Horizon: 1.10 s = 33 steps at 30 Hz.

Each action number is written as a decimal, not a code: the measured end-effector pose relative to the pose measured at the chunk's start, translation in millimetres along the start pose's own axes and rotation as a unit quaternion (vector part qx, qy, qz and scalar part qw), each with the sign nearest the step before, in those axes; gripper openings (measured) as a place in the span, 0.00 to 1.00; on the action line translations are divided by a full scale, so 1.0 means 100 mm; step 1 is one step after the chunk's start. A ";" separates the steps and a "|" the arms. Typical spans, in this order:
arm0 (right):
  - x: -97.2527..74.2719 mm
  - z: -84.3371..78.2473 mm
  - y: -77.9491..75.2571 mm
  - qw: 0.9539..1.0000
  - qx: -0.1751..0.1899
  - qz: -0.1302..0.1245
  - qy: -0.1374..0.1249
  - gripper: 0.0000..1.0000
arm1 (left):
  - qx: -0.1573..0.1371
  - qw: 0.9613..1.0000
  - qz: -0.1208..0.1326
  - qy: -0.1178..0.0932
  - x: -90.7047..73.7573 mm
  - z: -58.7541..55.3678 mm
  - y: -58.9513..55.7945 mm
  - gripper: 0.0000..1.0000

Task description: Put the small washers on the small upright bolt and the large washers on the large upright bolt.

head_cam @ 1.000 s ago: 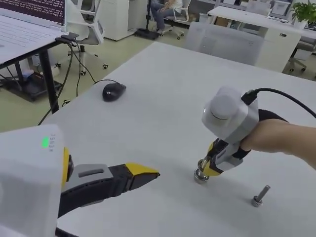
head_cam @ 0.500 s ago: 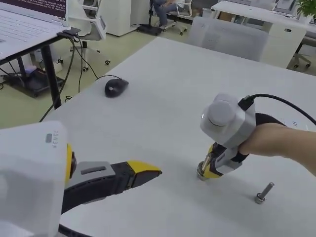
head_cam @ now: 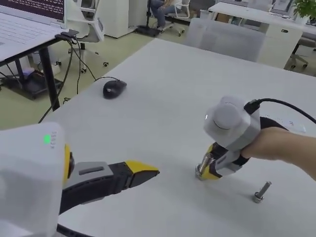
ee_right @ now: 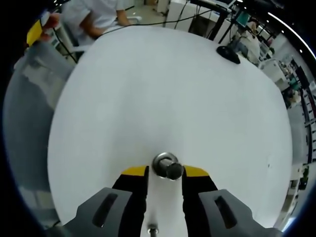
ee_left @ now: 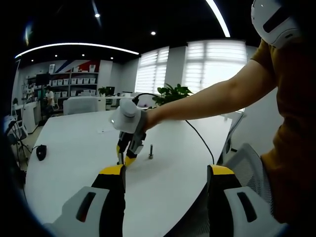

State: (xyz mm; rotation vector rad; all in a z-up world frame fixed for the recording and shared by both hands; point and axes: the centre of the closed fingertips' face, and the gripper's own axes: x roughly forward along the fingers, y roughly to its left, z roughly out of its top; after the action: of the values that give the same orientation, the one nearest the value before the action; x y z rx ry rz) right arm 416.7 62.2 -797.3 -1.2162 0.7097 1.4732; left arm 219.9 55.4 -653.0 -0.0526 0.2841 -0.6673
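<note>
The large upright bolt (head_cam: 199, 171) stands on the white table (head_cam: 163, 98), with my right gripper (head_cam: 206, 172) down over it. In the right gripper view the bolt top (ee_right: 173, 170) sits between the yellow fingertips, and a large washer (ee_right: 159, 160) rings it; the right gripper (ee_right: 165, 174) is narrowed onto that washer. The small upright bolt (head_cam: 260, 191) stands apart, to the right of it. My left gripper (head_cam: 148, 173) hovers low at the left, away from both bolts. Its jaws are wide apart in its own view (ee_left: 165, 173), with nothing between them.
A black mouse (head_cam: 114, 88) with its cable lies near the table's left edge. A desk with a laptop (head_cam: 24, 29) stands beyond that edge, and a grey chair (head_cam: 222, 39) at the far side. A person's arm (ee_left: 207, 98) reaches across the left gripper view.
The right gripper has stayed over the large bolt and the left gripper has barely moved. The head camera has shifted a little.
</note>
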 end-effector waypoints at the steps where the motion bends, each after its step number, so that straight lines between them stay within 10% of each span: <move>1: -0.03 0.00 0.01 1.000 0.003 -0.003 -0.006 0.27 | 0.001 1.000 0.000 -0.001 0.00 0.01 0.00 0.66; 9: -0.34 0.01 0.05 0.997 0.035 -0.037 -0.053 0.28 | 0.004 1.000 0.000 -0.009 -0.01 0.04 0.00 0.67; 17: -0.87 0.22 0.32 0.980 0.041 -0.077 -0.177 0.28 | 0.016 1.000 -0.012 -0.019 -0.03 0.12 -0.05 0.67; 21: -1.12 0.22 0.59 0.969 0.046 -0.088 -0.225 0.28 | 0.022 0.999 -0.023 -0.026 -0.03 0.15 -0.09 0.67; 33: -1.58 0.04 1.25 0.915 0.135 -0.097 -0.367 0.39 | 0.038 0.997 -0.063 -0.018 0.05 0.17 -0.22 0.67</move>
State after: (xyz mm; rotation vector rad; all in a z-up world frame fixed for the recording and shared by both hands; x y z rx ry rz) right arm 286.2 -23.0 -668.9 -0.4365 0.2490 1.4589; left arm 214.8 34.3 -634.5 -0.0101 0.2217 -0.8009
